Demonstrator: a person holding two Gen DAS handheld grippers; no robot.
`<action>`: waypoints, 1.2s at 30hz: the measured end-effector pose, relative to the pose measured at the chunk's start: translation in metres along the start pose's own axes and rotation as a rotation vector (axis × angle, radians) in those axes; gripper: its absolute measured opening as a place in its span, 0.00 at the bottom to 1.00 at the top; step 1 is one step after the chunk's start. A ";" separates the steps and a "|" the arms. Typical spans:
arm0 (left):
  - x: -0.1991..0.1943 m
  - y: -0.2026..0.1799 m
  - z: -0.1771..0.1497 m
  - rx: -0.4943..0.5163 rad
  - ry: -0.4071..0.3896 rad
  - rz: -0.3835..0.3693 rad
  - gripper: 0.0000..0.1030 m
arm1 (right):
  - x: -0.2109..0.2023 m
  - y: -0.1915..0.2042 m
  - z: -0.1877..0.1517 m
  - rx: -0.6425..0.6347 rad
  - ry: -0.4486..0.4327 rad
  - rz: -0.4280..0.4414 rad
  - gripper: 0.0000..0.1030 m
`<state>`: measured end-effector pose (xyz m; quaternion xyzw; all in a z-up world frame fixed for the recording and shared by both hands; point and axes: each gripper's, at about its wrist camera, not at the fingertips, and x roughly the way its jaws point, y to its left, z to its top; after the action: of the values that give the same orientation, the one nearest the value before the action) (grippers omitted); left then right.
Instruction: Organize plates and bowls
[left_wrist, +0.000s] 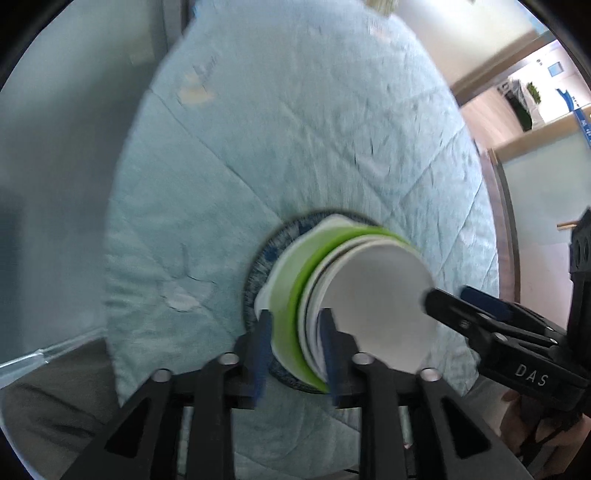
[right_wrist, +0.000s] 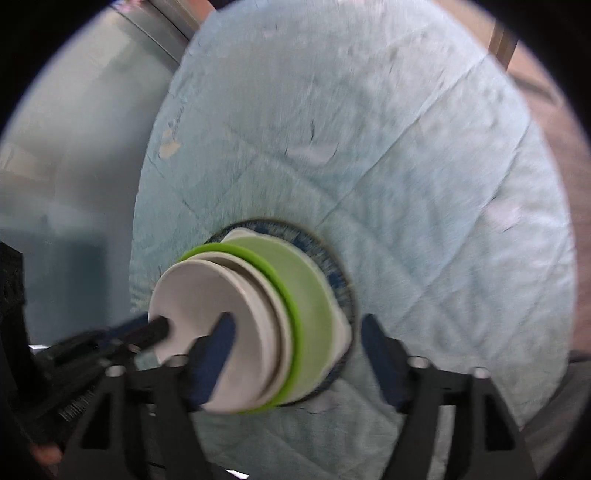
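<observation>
A stack of dishes stands on the pale blue cloth (left_wrist: 295, 129) of a round table. A blue patterned plate (left_wrist: 258, 273) lies at the bottom. On it sit a white dish (left_wrist: 284, 266), a green bowl (left_wrist: 295, 295) and nested white bowls (left_wrist: 376, 295). My left gripper (left_wrist: 295, 343) straddles the near rims of the bowls, its pads slightly apart from them. My right gripper (right_wrist: 299, 354) is wide open, one finger (right_wrist: 218, 350) inside the top white bowl (right_wrist: 199, 295), the other outside the green bowl (right_wrist: 314, 295). Each gripper shows in the other's view: right (left_wrist: 450, 295), left (right_wrist: 155, 326).
The cloth (right_wrist: 406, 147) has a few worn pale patches (left_wrist: 181, 299). Past the table's edge are a grey glass partition (left_wrist: 55, 147) on the left and a wooden floor (left_wrist: 491, 118) on the right. A hand (left_wrist: 517, 410) holds the right gripper's handle.
</observation>
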<state>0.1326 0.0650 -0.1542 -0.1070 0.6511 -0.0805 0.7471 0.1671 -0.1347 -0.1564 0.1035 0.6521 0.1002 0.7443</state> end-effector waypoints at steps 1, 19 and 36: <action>-0.014 0.000 -0.004 0.003 -0.056 0.022 0.51 | -0.010 -0.002 -0.003 -0.020 -0.030 -0.032 0.80; -0.092 -0.060 -0.116 0.119 -0.328 0.146 0.90 | -0.079 0.006 -0.091 -0.178 -0.142 -0.099 0.99; -0.114 -0.089 -0.147 0.184 -0.397 0.190 0.97 | -0.112 -0.011 -0.128 -0.184 -0.221 -0.127 0.94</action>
<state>-0.0276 0.0005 -0.0407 0.0097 0.4885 -0.0461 0.8713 0.0258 -0.1736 -0.0694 0.0037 0.5597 0.1002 0.8226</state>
